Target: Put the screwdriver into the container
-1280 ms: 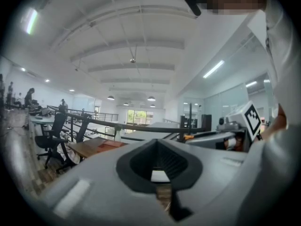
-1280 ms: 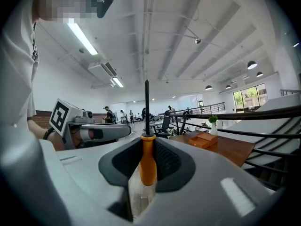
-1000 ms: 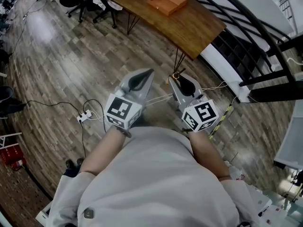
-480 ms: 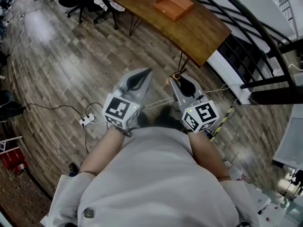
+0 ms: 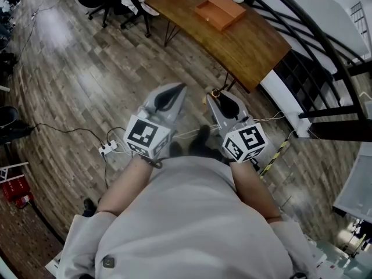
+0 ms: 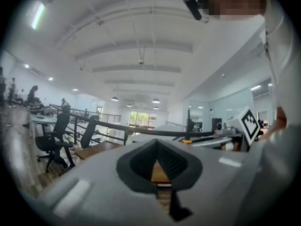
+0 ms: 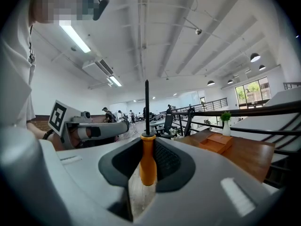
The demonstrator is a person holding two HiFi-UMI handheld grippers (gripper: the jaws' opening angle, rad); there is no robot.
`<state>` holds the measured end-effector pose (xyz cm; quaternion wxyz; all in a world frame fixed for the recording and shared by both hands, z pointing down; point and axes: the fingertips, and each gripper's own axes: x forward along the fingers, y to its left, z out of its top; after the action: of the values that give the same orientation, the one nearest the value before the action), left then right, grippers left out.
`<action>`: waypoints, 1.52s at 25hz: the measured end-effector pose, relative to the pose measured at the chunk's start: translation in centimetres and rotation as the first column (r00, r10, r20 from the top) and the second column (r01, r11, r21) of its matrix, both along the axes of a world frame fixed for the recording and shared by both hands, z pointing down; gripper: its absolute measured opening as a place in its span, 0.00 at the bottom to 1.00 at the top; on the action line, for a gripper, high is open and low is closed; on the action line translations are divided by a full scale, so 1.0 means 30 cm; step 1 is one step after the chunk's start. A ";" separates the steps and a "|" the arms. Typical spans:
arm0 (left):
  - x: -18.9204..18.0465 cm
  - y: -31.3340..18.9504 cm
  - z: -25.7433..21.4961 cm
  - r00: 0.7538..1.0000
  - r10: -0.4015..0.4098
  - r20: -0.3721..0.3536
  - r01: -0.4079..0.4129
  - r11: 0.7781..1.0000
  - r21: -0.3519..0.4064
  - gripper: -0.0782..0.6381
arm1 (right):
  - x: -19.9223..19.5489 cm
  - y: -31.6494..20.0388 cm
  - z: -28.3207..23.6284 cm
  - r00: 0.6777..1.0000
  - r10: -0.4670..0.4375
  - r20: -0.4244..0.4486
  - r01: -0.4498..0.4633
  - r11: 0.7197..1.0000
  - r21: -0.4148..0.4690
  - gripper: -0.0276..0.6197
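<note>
Clamping screwdriver (image 7: 147, 166), right claw (image 7: 146, 147); overhead, barely visible

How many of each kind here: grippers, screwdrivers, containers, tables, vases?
grippers: 2, the left gripper and the right gripper
screwdriver: 1, clamped in the right gripper
orange container: 1, on the table
wooden table: 1
vase: 1, on the table
Total: 6

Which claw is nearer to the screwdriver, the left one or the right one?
Right. The right claw is shut on the handle of the screwdriver; the left claw is alongside, not touching it.
</note>
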<state>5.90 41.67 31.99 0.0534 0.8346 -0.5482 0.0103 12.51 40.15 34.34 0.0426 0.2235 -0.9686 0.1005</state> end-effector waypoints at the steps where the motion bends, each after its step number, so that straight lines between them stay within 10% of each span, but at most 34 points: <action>1: 0.001 -0.020 0.006 1.000 -0.002 0.000 0.002 1.000 -0.004 0.11 | 0.001 -0.020 0.006 1.000 -0.002 0.001 0.002 1.000 -0.006 0.17; 21: 0.216 -0.608 0.009 0.999 -0.036 0.028 0.036 0.999 0.005 0.11 | 0.213 -0.595 0.003 0.998 -0.050 0.029 0.049 0.999 0.011 0.17; 38: 0.107 -0.875 0.032 1.000 0.019 0.014 -0.019 1.000 -0.023 0.11 | 0.102 -0.867 0.018 1.000 0.002 0.029 -0.001 1.000 -0.022 0.17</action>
<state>9.10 15.42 32.95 0.0588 0.8390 -0.5405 0.0229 15.57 14.13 34.88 0.0308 0.2221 -0.9678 0.1143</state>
